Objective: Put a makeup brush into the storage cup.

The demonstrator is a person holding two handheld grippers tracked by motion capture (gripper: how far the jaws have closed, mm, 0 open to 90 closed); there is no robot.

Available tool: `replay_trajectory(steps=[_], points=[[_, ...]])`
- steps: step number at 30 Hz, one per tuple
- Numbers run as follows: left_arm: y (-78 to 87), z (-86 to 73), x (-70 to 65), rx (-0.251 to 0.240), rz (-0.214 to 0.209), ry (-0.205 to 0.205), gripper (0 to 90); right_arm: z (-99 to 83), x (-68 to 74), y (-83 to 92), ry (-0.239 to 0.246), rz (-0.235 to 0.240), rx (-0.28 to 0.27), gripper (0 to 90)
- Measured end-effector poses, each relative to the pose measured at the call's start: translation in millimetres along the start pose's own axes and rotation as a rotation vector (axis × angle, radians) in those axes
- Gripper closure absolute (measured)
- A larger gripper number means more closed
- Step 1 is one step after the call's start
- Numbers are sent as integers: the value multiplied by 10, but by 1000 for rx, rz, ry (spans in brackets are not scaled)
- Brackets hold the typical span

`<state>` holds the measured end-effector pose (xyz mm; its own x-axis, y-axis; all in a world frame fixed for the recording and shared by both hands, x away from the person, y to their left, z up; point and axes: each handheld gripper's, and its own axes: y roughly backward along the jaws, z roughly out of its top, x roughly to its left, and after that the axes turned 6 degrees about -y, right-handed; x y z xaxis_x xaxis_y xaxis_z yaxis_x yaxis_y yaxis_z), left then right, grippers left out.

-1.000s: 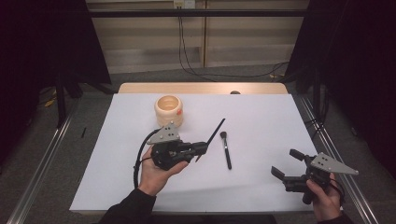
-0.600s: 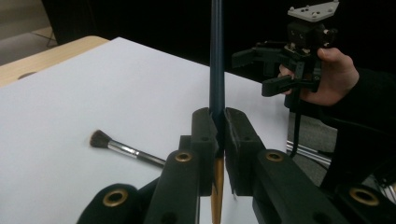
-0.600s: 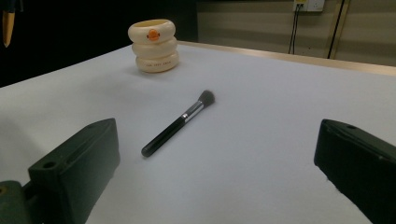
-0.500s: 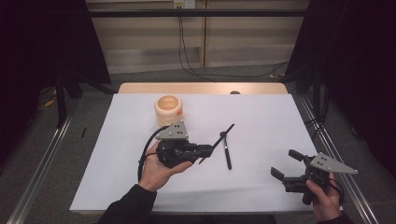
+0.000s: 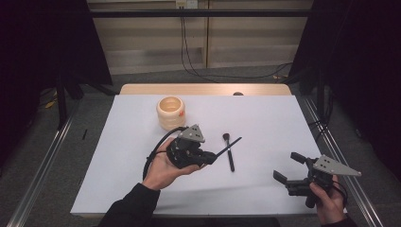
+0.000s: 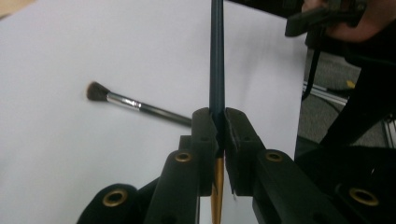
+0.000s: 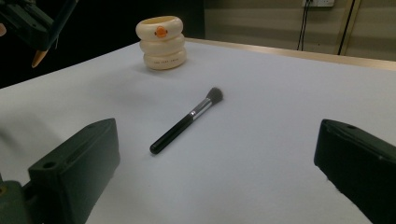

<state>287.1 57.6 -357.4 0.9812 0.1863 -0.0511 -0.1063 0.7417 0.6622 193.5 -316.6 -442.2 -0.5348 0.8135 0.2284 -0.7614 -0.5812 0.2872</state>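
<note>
Because our left gripper (image 5: 211, 157) is clamped on the dark pencil (image 6: 216, 56) close to its sharpened golden tip, with the long shaft sticking out past the jaws, we judge the grip to be the weak point. The pencil is held in the air above the white table cover (image 5: 265, 118), its free end hanging over the makeup brush (image 5: 229, 150), which lies flat on the cover just beside that gripper. A long lever held at one end can pivot between the pads if the far end knocks anything, so a careless swing toward the cream ribbed holder (image 5: 170, 112), which stands upright near the far left of the cover, could twist the pencil out of line or let it slip and fall.

If the holder is where the pencil belongs, we must tip the shaft upright first; coming in slanted, it could catch the rim and tip the light holder over. Dropping low while turning could also sweep the brush across the cover.

Our right gripper (image 5: 287, 168) waits near the right edge, well apart from the brush, with its jaws wide and nothing between them. Bringing it in for the brush too early risks crossing the pencil's free end.
</note>
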Motion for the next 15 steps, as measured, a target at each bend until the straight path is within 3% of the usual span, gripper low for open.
replay_trajectory(steps=[5,9,12,15], points=[[-76,5,-18,70,-8,-11,832,1,13,-4,8,13,7,0],[-71,-3,-16,85,-10,-12,832,21,22,-11,37,19,15,1],[-64,-13,-5,106,-12,-16,832,54,32,-12,47,69,32,3],[-41,-18,14,103,-15,-2,832,99,58,-28,62,83,27,3]])
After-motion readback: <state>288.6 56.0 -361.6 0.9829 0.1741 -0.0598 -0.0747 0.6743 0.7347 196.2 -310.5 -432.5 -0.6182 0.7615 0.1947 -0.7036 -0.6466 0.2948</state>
